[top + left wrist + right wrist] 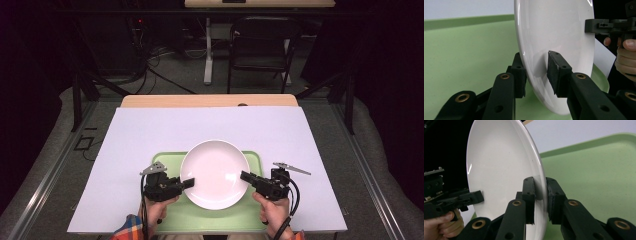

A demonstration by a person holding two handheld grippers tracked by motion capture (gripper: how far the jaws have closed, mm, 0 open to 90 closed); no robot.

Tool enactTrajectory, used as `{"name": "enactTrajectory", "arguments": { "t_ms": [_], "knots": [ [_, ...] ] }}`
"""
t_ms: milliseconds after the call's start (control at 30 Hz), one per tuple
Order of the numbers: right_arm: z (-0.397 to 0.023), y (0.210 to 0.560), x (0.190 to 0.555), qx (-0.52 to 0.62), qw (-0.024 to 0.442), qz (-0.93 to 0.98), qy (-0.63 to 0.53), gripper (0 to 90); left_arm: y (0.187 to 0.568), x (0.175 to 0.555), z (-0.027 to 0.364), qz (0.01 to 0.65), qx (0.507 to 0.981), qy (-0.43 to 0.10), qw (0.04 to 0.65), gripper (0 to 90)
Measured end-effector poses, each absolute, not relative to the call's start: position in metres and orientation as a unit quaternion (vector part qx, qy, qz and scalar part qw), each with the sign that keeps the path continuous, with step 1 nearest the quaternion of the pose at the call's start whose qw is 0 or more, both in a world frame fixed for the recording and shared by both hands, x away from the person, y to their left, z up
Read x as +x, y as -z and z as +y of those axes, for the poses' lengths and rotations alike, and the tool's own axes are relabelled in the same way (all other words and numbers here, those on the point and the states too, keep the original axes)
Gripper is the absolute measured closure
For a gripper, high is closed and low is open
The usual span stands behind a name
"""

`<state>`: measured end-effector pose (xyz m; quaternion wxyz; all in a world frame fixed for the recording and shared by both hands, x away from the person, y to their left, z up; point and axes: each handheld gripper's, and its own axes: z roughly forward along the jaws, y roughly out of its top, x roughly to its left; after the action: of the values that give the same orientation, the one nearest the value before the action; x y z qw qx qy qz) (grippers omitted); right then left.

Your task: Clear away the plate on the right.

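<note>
One white plate (214, 173) is sitting over one green tray (165, 159) on the table (135, 135), bearing no writing. My left hand-held gripper (188, 183) is clamping its left rim, my right hand-held gripper (245, 176) its right rim. The plate is hiding much of the tray.

One plate (215, 172), one tray (170, 217), two grippers

You look down from above your table edge; both gripper cameras sit close, sharing the white plate (215, 172) from opposite rims.
</note>
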<state>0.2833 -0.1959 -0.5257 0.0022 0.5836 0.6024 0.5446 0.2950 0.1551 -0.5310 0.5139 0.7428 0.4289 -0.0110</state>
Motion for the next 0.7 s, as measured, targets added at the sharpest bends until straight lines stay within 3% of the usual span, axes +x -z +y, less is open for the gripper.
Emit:
{"name": "enactTrajectory", "arguments": {
  "t_ms": [700],
  "knots": [
    [-0.187,0.539,0.289,0.589,-0.01,0.621,-0.517,77.6,0.537,0.3,0.158,0.451,0.751,0.011,0.482,67.9]
  ]
}}
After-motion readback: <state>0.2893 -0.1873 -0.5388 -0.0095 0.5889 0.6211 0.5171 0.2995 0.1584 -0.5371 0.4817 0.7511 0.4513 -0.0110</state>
